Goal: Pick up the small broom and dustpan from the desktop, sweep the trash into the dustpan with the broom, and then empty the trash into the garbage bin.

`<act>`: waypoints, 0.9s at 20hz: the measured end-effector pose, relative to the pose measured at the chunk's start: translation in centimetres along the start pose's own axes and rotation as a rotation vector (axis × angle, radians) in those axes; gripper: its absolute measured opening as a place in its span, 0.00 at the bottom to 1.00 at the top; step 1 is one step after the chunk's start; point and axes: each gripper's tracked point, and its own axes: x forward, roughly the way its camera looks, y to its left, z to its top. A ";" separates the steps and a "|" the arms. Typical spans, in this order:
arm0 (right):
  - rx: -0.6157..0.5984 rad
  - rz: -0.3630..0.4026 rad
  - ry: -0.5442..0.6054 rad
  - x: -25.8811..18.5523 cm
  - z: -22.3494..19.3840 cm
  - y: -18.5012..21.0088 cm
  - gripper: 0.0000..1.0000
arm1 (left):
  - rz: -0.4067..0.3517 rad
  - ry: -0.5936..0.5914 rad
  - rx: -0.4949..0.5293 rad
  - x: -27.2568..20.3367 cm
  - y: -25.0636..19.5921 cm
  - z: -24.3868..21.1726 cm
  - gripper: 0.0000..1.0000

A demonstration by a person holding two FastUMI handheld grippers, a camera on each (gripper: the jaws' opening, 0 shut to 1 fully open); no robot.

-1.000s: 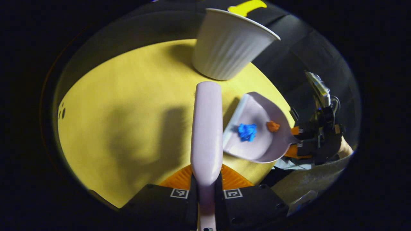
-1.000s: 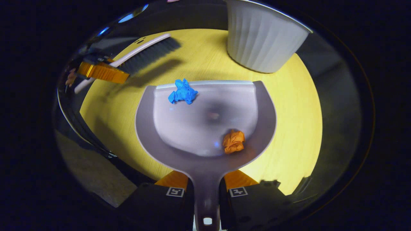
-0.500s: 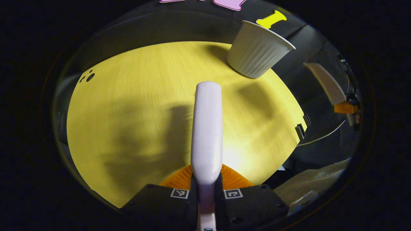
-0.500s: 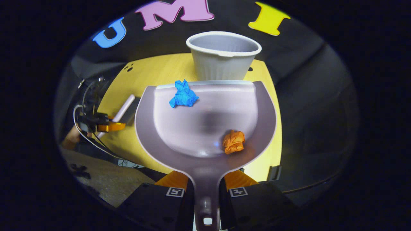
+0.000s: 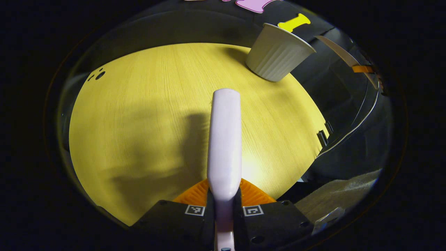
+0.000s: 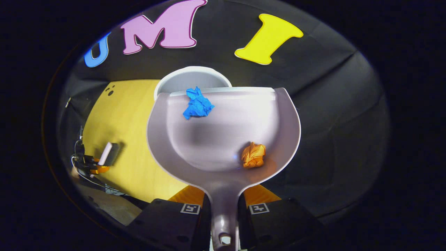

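Holding dustpan (image 6: 223, 139) level, right gripper (image 6: 223, 209) fingers clamped on its handle, lip over garbage bin (image 6: 184, 78) so blue scrap (image 6: 198, 103) and orange scrap (image 6: 253, 155) stay in; left gripper (image 5: 224, 209) fingers clamped on broom (image 5: 224, 139) above surface (image 5: 139, 104)

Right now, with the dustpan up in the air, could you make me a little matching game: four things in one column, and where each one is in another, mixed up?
Things:
1. blue paper wad
2. orange paper wad
3. broom
4. garbage bin

Places:
A. at the far edge of the yellow table
B. held in the left gripper
C. near the dustpan's front lip
D. deep in the dustpan, near its handle

Pairs: 1-C, 2-D, 3-B, 4-A
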 end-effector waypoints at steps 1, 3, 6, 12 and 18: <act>-0.028 -0.019 0.015 0.4 1.0 -0.5 0.36 | 0.002 0.000 -0.001 0.0 0.2 -0.1 0.25; -0.083 -0.045 0.053 1.2 2.8 -1.3 0.36 | 0.003 0.000 -0.011 -0.1 0.4 -0.5 0.25; -0.199 -0.083 0.147 1.8 4.5 -2.4 0.36 | 0.005 -0.004 -0.030 -0.6 1.7 -0.9 0.25; -0.371 -0.111 0.300 2.5 7.5 -2.7 0.36 | 0.003 -0.007 -0.064 -0.4 2.3 -1.5 0.24; -0.422 -0.102 0.323 2.7 7.6 -2.6 0.36 | 0.014 -0.016 -0.086 -0.3 2.6 -1.4 0.25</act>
